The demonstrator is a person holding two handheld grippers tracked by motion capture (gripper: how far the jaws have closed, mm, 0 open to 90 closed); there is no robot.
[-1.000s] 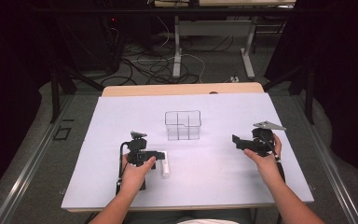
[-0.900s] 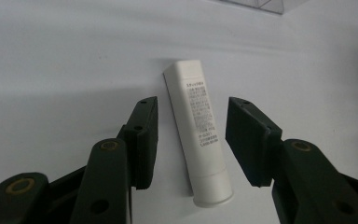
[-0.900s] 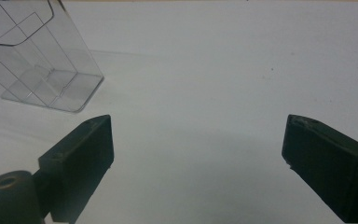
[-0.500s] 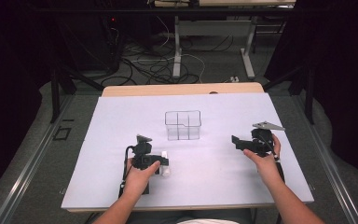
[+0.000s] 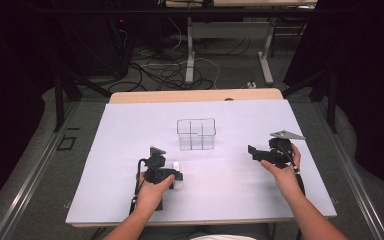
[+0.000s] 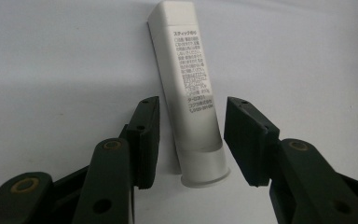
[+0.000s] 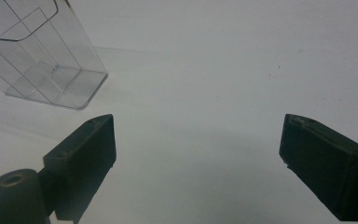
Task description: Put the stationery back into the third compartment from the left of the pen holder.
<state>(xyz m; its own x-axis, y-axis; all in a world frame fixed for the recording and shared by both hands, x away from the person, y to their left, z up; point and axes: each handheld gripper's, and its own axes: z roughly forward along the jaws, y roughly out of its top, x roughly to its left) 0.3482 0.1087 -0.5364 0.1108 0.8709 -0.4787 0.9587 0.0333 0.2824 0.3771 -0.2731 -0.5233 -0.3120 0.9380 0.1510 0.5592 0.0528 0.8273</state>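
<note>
White glue stick [image 6: 191, 88] lying on the table: printed label block in small dark Japanese characters, running along the body. Heading line legible as "スティックのり". The lines below it, running toward the wider end nearest the left gripper [image 6: 191, 140], are too small and blurred to read with confidence. No digits or logo resolved on the stick. No print legible elsewhere relative to the stick, in the high view or the right gripper view.
</note>
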